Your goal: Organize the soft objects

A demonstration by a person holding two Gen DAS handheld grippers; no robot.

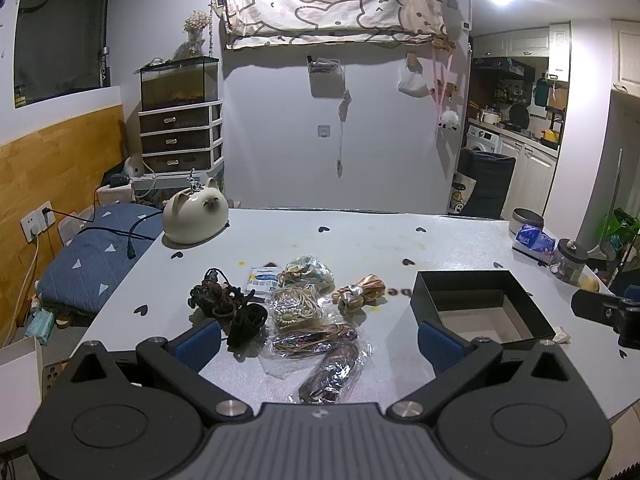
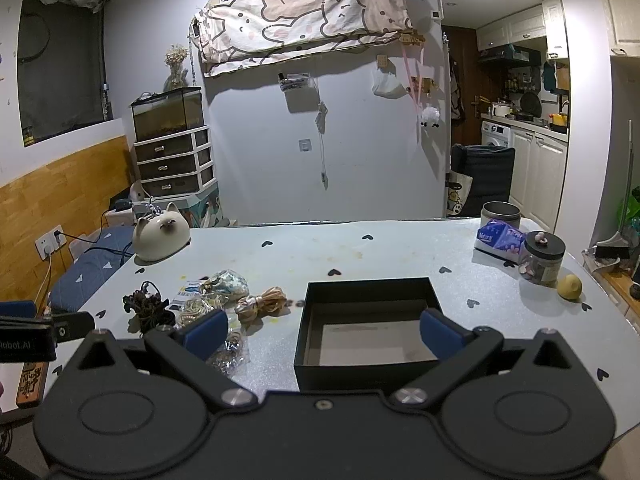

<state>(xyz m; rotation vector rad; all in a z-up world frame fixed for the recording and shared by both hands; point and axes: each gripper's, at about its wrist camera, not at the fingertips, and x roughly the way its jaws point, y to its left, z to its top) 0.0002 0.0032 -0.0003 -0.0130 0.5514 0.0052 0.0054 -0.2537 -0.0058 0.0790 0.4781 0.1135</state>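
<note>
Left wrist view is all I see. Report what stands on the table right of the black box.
Observer: A yellow lemon-like object lies near the right edge, just right of the black-lidded jar.
Operator: Check the whole box floor.
Observer: The right wrist view looks down into the black box; its floor is bare, with nothing inside.
Operator: Give me the right claw's state.
Observer: The right claw is open and holds nothing; it hangs over the box's near side.
</note>
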